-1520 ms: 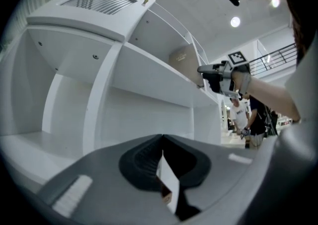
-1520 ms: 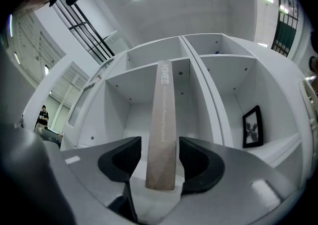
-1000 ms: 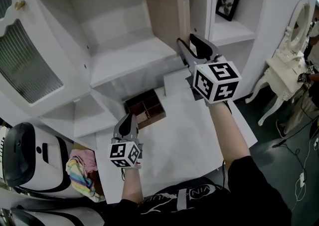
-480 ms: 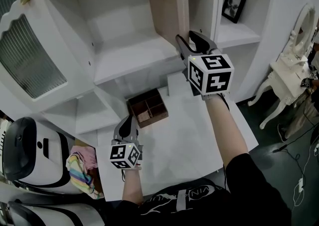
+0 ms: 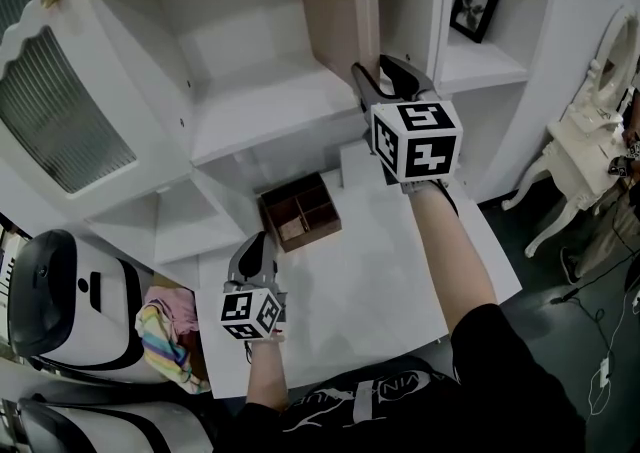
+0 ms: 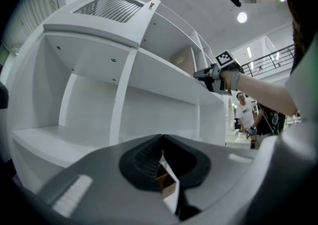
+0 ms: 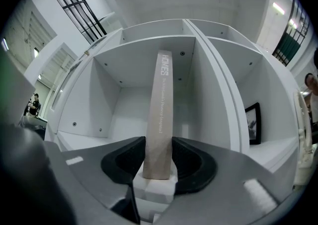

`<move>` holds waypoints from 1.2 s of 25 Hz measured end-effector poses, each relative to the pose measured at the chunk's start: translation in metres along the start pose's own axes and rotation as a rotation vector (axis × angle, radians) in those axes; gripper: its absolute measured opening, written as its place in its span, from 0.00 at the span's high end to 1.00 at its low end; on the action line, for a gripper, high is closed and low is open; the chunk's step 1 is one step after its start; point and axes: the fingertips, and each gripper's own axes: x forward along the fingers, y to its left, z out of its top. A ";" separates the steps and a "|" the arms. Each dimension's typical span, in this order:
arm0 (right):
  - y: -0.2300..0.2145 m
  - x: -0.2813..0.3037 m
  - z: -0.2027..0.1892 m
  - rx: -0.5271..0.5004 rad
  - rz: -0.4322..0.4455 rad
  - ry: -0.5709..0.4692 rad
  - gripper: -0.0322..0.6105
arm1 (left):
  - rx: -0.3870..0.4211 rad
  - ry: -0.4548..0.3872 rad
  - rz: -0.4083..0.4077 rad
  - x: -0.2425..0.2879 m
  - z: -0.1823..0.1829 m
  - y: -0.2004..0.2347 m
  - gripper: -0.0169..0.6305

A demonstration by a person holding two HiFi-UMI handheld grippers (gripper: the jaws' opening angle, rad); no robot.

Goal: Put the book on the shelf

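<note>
A tall tan book (image 5: 340, 1) with HOMES on its spine stands upright in the middle compartment of the white shelf (image 5: 260, 106), close to the right divider. My right gripper (image 5: 382, 76) is shut on the book's lower end, one jaw on each cover. In the right gripper view the book (image 7: 160, 119) rises straight up from between the jaws of my right gripper (image 7: 159, 157). My left gripper (image 5: 255, 246) hangs low over the white table (image 5: 370, 281), shut and holding nothing. In the left gripper view my left gripper (image 6: 161, 142) has its tips together.
A brown wooden box (image 5: 300, 213) with compartments sits on the table below the shelf. A framed picture (image 5: 476, 7) stands in the right compartment. A colourful cloth (image 5: 165, 336) lies at the lower left. A white dressing table (image 5: 585, 131) is to the right.
My right gripper has shifted a little up and left, towards the shelf, with the book still in it. The left gripper has stayed in place.
</note>
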 end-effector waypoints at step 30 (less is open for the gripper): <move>0.007 -0.055 -0.013 0.052 0.106 -0.080 0.87 | 0.015 -0.013 0.000 -0.004 0.009 0.002 0.97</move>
